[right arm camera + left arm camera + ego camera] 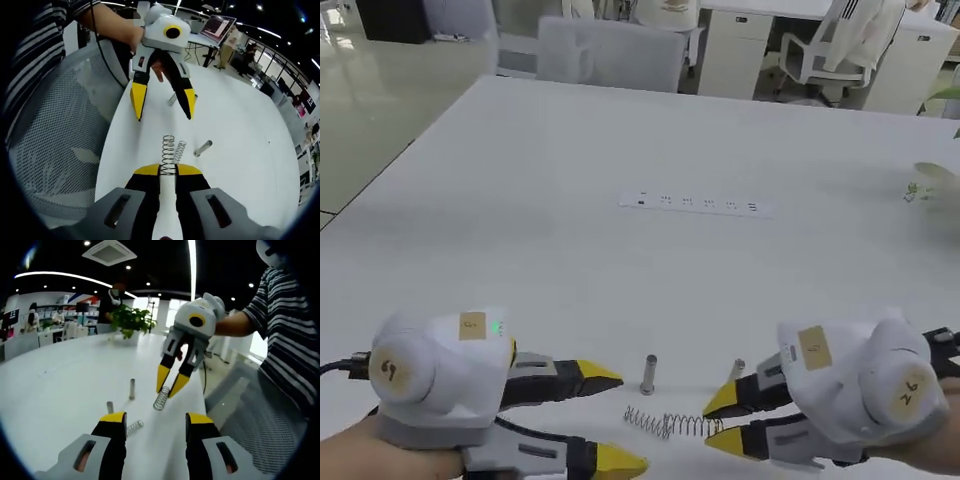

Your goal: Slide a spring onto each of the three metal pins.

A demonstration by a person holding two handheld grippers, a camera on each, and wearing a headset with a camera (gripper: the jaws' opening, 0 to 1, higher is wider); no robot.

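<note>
Springs (670,423): where are they?

Both lie on the white desk (570,250) in front of me. My right gripper (168,169) is clamped on the end of one spring (168,147). The second spring (179,148) lies just beside it.

And your left gripper (155,419)?

It hovers with its jaws apart, holding nothing.

Any writing?

The round cap on the right gripper reads 26. The left one's looks like 69, tilted. The small tan stickers are too blurred to read.

What's hard to see?

One pin (648,373) stands upright near the springs. Another pin (737,369) is partly hidden behind my right gripper.
</note>
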